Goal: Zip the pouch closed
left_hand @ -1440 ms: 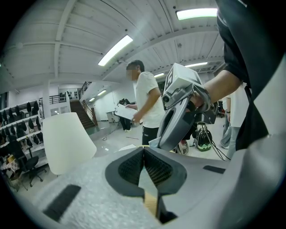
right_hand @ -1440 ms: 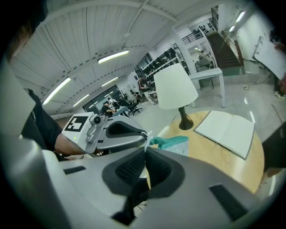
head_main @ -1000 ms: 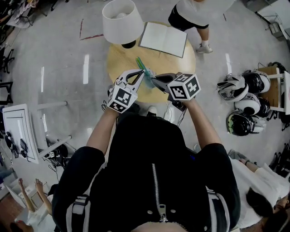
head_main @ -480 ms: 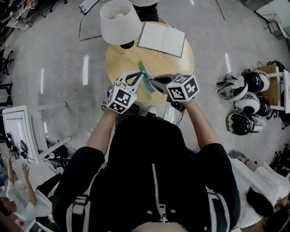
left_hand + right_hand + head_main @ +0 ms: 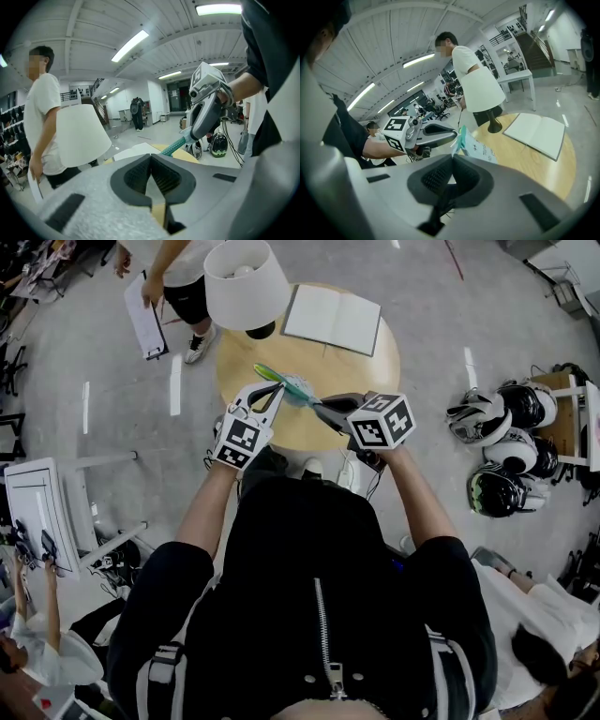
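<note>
A teal pouch (image 5: 286,382) hangs stretched between my two grippers above the round wooden table (image 5: 370,367). My left gripper (image 5: 277,387) is shut on the pouch's left end; in the left gripper view the teal zipper edge (image 5: 172,147) runs from my shut jaws (image 5: 151,158) across to the right gripper (image 5: 186,137). My right gripper (image 5: 317,405) is shut on the pouch's other end. In the right gripper view the printed pouch side (image 5: 480,150) rises from its jaws (image 5: 453,158), and the left gripper (image 5: 455,136) pinches the far corner.
A white lamp (image 5: 247,282) and an open notebook (image 5: 333,320) stand on the table's far side. Several helmets (image 5: 506,446) lie on the floor at the right. A person holding a paper (image 5: 155,287) stands beyond the lamp. A white desk (image 5: 42,512) is at the left.
My left gripper has shifted left and away, swinging the pouch's far end leftward. The right gripper stayed put. A person has walked from behind the table's right to the upper left.
</note>
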A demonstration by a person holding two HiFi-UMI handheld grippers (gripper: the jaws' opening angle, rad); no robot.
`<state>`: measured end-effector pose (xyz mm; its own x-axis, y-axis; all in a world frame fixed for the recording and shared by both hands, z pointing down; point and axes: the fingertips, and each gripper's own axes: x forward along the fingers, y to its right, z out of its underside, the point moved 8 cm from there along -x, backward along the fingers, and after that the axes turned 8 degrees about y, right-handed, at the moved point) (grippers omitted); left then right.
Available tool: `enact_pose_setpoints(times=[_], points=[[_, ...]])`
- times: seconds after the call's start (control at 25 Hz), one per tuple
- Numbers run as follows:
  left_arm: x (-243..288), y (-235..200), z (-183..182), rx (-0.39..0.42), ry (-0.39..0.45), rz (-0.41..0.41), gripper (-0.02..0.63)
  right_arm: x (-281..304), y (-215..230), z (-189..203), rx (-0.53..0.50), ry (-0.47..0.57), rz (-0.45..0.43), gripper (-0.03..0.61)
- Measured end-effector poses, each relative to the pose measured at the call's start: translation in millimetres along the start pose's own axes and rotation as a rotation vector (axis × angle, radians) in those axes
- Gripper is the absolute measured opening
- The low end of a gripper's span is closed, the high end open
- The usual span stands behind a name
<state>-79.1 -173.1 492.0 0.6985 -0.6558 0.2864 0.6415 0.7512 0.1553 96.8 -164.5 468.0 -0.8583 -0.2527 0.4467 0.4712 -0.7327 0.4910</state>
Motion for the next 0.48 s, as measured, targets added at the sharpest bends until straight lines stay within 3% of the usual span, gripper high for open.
enact_pose_setpoints(times=[0.48], points=[[-5.9,8.9,10.4,-0.004,-0.027,-0.006,0.008,-1.9,-11.5,8.7,-0.006,-0.004,-0.012,0.008]])
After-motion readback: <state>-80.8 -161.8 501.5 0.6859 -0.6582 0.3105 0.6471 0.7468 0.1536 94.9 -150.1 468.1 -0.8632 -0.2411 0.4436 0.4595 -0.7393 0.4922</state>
